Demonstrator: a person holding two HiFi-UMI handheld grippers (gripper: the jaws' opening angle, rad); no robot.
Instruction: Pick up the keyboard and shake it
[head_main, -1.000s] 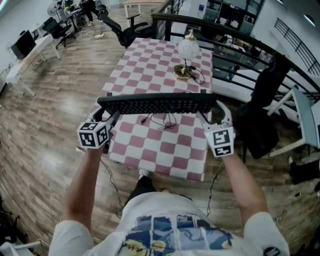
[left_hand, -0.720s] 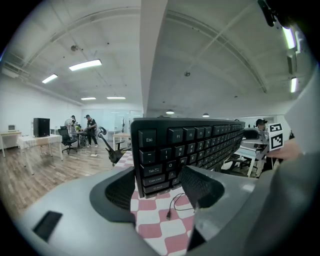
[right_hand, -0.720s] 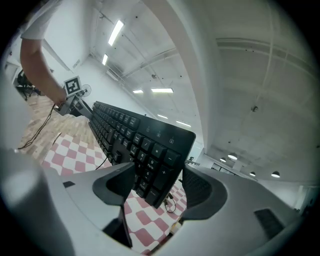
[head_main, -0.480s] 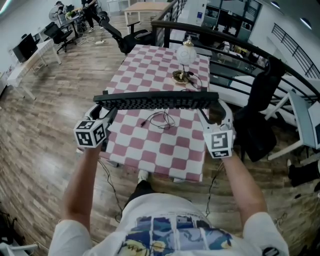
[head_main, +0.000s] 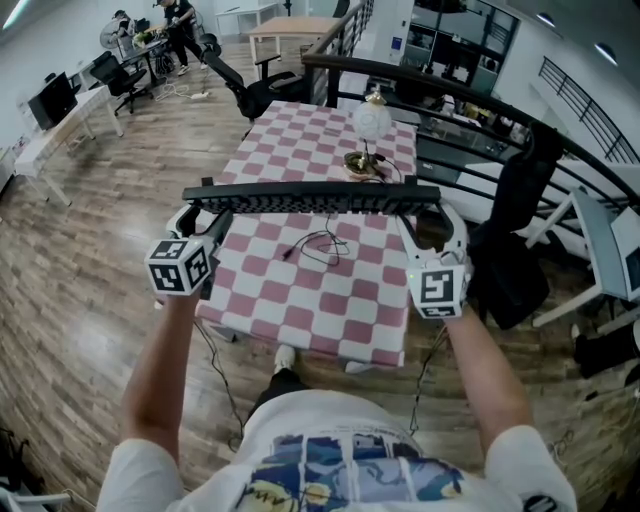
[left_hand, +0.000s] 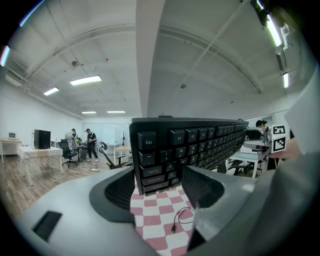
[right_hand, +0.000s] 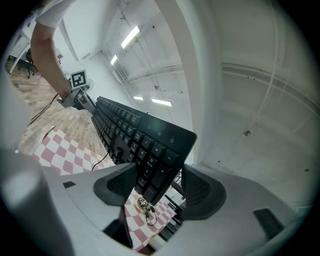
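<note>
Open office, plank wood floor (head_main: 80, 260), dark curved railing (head_main: 480, 95) behind. Square table (head_main: 300, 310) under a pink-and-white checked cloth. Globe lamp (head_main: 372, 120) on a brassy base at the far edge. Thin black cable (head_main: 318, 243) looped mid-cloth. Black matte keyboard (head_main: 310, 198), long and flat, is level in the air above the table. Left gripper (head_main: 203, 215) clamps its left end. Right gripper (head_main: 428, 215) clamps its right end, jaws just nipped in slightly.

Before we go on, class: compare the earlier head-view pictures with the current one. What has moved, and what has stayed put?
The keyboard, gripped at its ends by the left gripper and right gripper, has risen higher above the checkered table and tipped more edge-on to the head view. The right gripper's fingers have just closed slightly further on it. Both grips and the lamp stayed as they were.
</note>
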